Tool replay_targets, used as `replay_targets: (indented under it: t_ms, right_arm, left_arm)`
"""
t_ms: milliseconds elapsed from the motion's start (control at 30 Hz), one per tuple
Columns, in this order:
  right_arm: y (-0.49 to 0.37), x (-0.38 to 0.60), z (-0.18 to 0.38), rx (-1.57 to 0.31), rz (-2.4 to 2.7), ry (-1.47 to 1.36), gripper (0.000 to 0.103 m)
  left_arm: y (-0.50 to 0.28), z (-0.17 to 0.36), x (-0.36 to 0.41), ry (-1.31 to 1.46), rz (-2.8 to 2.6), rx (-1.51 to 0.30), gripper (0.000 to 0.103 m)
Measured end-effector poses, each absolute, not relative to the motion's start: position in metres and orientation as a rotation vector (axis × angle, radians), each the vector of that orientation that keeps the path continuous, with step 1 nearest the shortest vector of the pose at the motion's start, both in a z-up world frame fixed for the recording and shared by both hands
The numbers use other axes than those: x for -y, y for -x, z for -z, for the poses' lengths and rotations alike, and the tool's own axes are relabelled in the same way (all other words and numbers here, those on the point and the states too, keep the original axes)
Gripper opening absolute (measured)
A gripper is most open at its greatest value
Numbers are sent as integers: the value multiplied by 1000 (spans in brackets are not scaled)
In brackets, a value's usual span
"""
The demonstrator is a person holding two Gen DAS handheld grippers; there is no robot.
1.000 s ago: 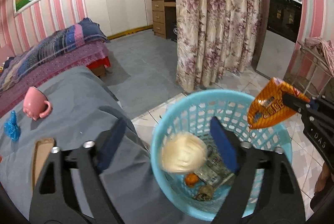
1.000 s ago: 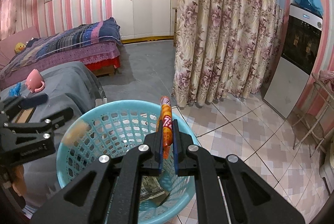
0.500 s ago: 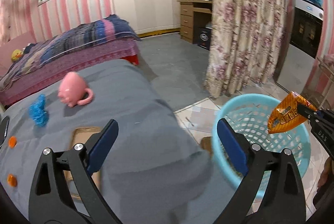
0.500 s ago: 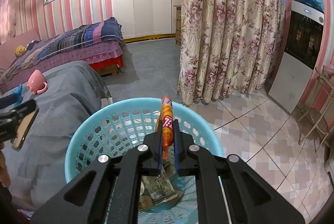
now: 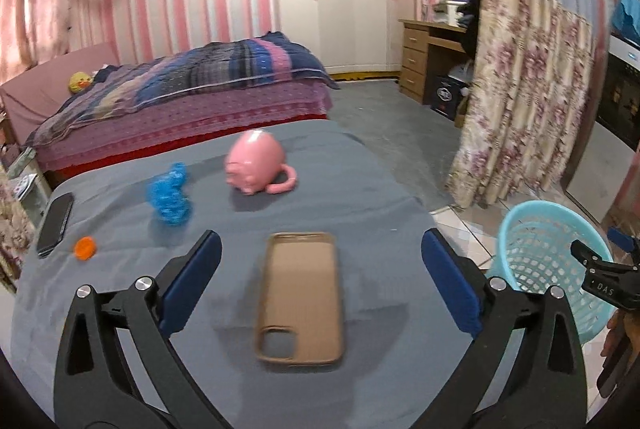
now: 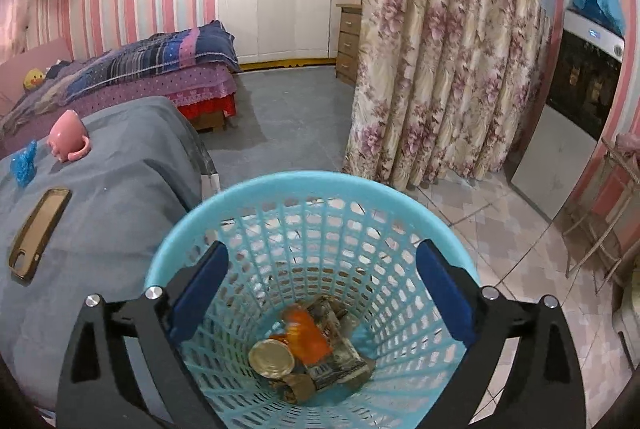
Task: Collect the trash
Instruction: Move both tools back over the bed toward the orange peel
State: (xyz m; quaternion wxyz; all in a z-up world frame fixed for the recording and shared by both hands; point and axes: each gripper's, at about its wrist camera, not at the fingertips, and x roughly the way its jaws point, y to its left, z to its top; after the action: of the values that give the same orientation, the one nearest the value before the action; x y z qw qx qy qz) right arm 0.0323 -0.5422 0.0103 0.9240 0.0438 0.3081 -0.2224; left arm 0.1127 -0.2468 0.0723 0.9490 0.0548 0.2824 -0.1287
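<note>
The right gripper [image 6: 320,289] hung over the blue basket [image 6: 240,197] with its jaws spread wide and nothing between them. At the basket's bottom lay the trash: an orange wrapper [image 6: 306,333], a round metal lid [image 6: 272,358] and some crumpled paper [image 6: 340,357] (the rest was too jumbled to tell). The left gripper [image 5: 320,281] was also parted and empty, held above the grey-covered table [image 5: 360,189]. Between its fingers lay a brown phone case [image 5: 300,293], near the table's front edge. Farther back sat a pink mug [image 5: 256,169] on its side, a blue crumpled scrap [image 5: 170,195], an orange cap [image 5: 85,247] and a dark phone [image 5: 54,223] at the left edge.
</note>
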Motion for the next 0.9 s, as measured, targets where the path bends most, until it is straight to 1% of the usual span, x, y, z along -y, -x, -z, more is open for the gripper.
replay_targets:
  t_ms: [67, 400, 700, 900]
  right_arm:
    - [-37, 526, -20, -605, 447, -65, 98]
    - [-69, 443, -43, -551, 306, -16, 98]
    - [-108, 345, -49, -548, 146, 12, 98]
    - [-131, 288, -56, -539, 68, 1, 98]
  left_arm:
    - [-114, -74, 231, -95, 246, -580, 97]
    - [-117, -73, 137, -39, 118, -592, 97]
    - [-127, -46, 40, -11, -22, -641, 97]
    - [-129, -28, -7, 7, -94, -668, 97]
